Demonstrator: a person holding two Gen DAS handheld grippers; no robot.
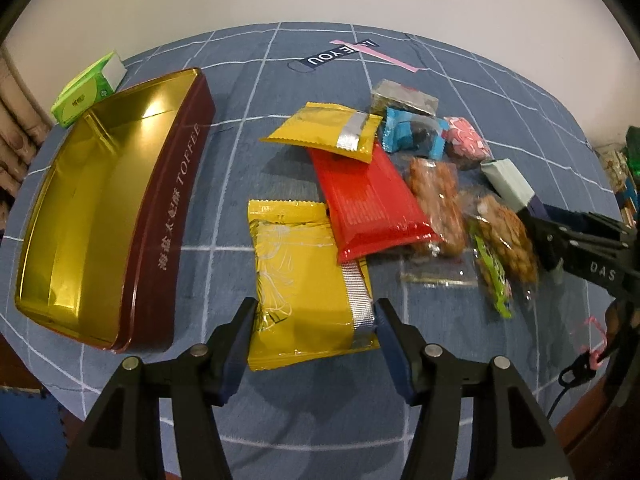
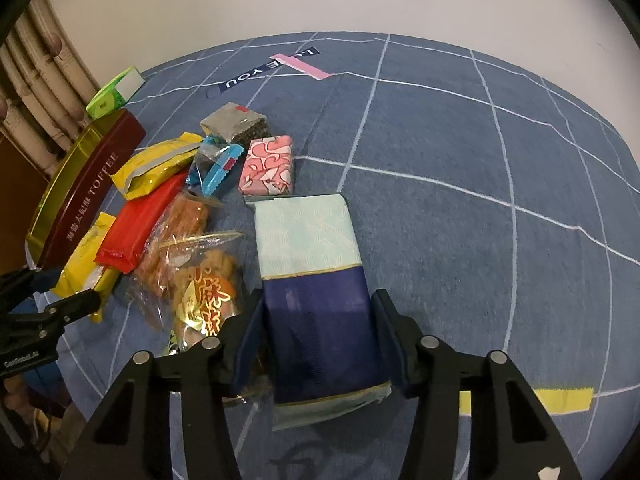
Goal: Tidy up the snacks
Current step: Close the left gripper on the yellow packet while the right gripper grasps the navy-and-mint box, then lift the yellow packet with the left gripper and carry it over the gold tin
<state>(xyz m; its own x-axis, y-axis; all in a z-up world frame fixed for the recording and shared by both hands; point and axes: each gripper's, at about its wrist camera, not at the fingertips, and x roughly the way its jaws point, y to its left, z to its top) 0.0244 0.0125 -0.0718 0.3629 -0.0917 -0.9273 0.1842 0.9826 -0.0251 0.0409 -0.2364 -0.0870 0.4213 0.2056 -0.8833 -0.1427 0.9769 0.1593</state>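
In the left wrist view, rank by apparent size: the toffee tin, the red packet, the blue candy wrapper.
1. toffee tin, clearly largest.
2. red packet.
3. blue candy wrapper, smallest, though it lies farther from the camera, so its true size is less sure.

Gold-lined maroon tin; yellow packet; red packet; pale-green-and-navy packet; blue grid-lined cloth
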